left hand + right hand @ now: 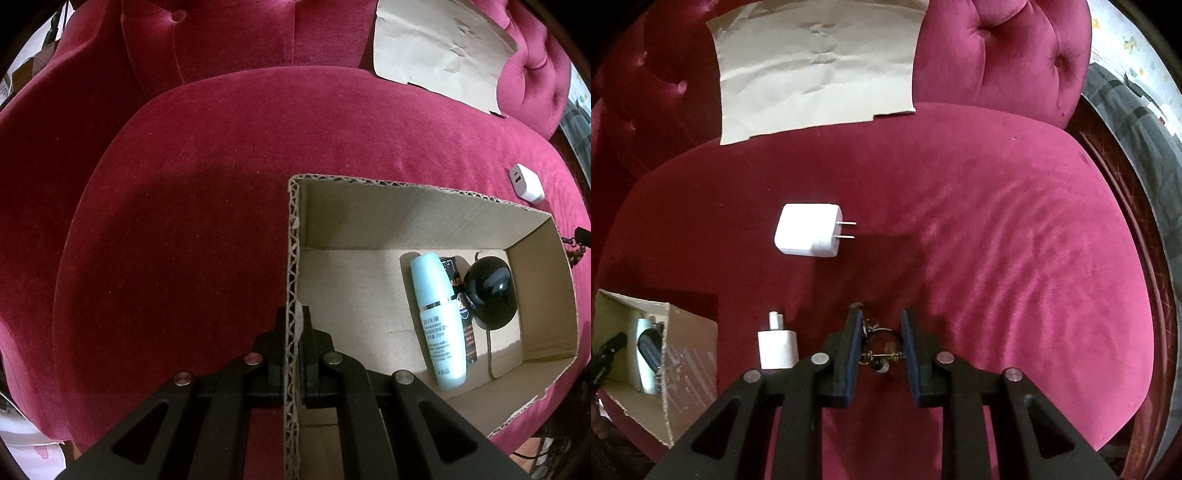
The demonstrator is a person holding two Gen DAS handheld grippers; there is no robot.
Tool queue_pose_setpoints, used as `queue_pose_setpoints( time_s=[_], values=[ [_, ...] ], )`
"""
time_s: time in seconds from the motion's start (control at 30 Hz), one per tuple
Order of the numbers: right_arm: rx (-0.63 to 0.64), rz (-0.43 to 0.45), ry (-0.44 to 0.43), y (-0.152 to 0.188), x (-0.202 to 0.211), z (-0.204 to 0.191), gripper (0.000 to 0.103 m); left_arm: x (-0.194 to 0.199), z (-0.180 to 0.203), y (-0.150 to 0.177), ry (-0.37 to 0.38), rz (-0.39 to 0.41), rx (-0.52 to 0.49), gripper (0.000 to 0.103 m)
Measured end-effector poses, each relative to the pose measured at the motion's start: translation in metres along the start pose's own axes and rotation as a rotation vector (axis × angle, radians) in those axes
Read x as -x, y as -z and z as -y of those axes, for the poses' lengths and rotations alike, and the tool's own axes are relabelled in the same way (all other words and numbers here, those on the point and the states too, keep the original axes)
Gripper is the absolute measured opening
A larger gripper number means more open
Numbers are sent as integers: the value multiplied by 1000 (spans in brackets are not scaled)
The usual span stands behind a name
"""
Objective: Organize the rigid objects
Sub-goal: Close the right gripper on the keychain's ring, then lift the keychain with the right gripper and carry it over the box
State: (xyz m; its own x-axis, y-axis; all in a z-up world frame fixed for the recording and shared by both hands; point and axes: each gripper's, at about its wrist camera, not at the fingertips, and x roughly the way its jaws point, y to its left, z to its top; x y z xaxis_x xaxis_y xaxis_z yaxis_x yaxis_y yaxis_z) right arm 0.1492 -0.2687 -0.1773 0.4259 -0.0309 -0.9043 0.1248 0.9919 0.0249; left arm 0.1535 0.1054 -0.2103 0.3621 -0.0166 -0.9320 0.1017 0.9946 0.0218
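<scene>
**Box pinned, keyring gripped**

On the red velvet sofa (184, 206), your left gripper (295, 321) clamped the cardboard box (406, 218) by its wall — pale blue bottle (437, 317) and black round object (489, 291) inside. Your right gripper (881, 332) held narrow on a small keyring (882, 347), with the larger white charger (809, 230) and smaller white charger (777, 347) lying loose nearby.

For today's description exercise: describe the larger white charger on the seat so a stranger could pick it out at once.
Start at the red velvet seat cushion and look below the crumpled brown paper leaning on the backrest. The larger white charger lies alone on its side in the open middle of the cushion. Unlike the smaller white charger near the cardboard box, it is rounded, with two bare metal prongs pointing right.
</scene>
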Motion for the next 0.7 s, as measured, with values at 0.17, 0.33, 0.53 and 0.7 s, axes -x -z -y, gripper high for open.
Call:
queue_pose_setpoints(
  time_s=[0.17, 0.33, 0.53, 0.7],
  values=[
    [7, 16, -1, 0, 11, -6, 23, 0, 0, 0, 0, 0, 2, 3],
    [21, 34, -6, -2, 25, -14, 22, 1, 0, 0, 1, 0, 2, 3],
    [39, 54, -14, -6, 40, -24, 22, 0, -1, -1, 1, 0, 0, 3],
    [55, 67, -28, -8, 50, -33, 23, 0, -1, -1, 2, 0, -1, 3]
  ],
)
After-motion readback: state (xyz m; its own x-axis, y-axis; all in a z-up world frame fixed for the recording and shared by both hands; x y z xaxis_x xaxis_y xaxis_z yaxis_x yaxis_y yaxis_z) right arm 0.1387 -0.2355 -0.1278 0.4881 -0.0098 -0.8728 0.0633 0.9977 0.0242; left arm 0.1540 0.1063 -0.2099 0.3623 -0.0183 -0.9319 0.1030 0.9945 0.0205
